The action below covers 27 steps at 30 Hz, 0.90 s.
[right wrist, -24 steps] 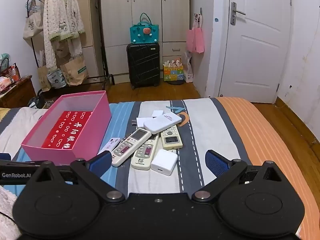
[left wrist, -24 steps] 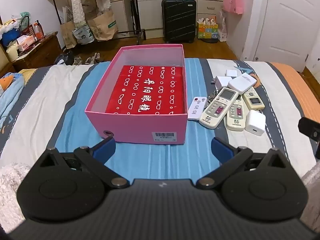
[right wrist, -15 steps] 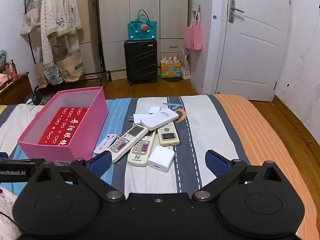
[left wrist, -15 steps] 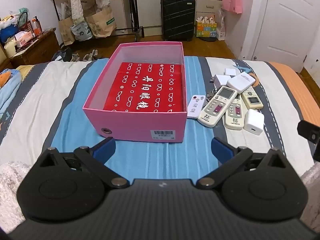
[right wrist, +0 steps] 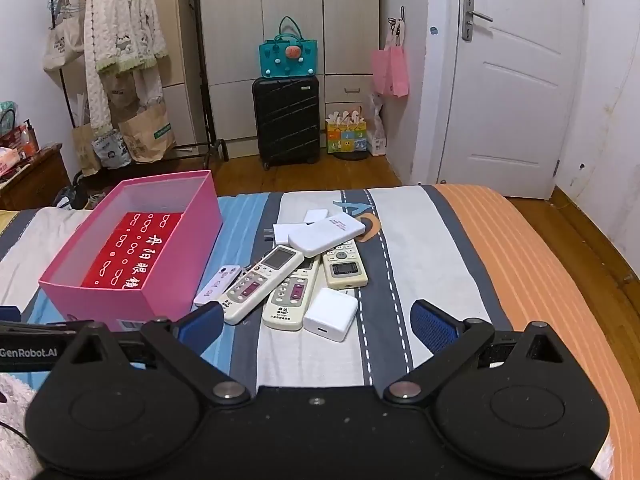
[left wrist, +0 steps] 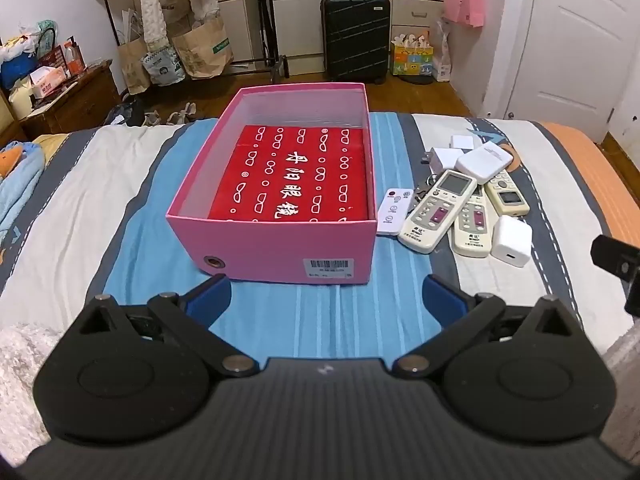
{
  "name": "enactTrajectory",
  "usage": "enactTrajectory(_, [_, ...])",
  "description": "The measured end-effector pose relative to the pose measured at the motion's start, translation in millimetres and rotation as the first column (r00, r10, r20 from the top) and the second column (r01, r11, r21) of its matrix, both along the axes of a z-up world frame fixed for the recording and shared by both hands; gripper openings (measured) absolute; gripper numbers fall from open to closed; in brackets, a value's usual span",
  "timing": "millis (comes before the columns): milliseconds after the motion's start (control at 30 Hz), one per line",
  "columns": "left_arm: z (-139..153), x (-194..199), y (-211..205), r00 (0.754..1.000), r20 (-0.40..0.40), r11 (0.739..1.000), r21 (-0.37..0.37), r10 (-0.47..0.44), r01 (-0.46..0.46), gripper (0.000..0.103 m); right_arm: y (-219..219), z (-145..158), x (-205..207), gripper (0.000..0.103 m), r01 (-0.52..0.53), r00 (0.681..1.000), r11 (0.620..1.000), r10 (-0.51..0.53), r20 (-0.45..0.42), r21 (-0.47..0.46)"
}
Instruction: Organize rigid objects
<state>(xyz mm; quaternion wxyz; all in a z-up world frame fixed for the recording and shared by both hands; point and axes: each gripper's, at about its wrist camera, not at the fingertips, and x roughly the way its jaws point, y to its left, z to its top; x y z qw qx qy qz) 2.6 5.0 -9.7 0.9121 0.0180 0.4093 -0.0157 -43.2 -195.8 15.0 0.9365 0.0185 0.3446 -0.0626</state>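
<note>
Striped bed (right wrist: 420, 248) carries an open pink cardboard box (left wrist: 276, 248) beside cream rectangular remotes (right wrist: 260, 284) lying lengthwise away from both wide-open, empty grippers' fingers (left wrist: 208, 298).

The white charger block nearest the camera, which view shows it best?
The right wrist view: the charger block lies near centre, its port facing the camera. The left wrist view shows it off to the right, near the edge.

We read "GenRobot.AI" in white on the left gripper (right wrist: 28, 352), seen from the right wrist. White Chinese characters mark the red sheet (left wrist: 296, 176) in the pink box (left wrist: 276, 248), whose barcode label (left wrist: 329, 267) is too small to read.
</note>
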Motion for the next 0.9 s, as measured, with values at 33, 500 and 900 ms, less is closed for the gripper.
enactTrajectory(33, [-1,0,0,1.0,-0.001,1.0,-0.003,0.001,-0.001,0.103,0,0,-1,0.101,-0.001,1.0,1.0,0.001,0.001,0.0])
enactTrajectory(500, [-4,-2,1,1.0,0.001,1.0,-0.015,0.008,-0.008,0.103,-8,-9,1,0.103,0.007,0.999,1.0,-0.006,-0.046,0.017])
enactTrajectory(900, [-5,-2,3,1.0,0.0,1.0,-0.016,0.009,-0.009,0.103,-10,-12,2,0.103,0.02,0.997,0.999,-0.017,-0.074,0.036])
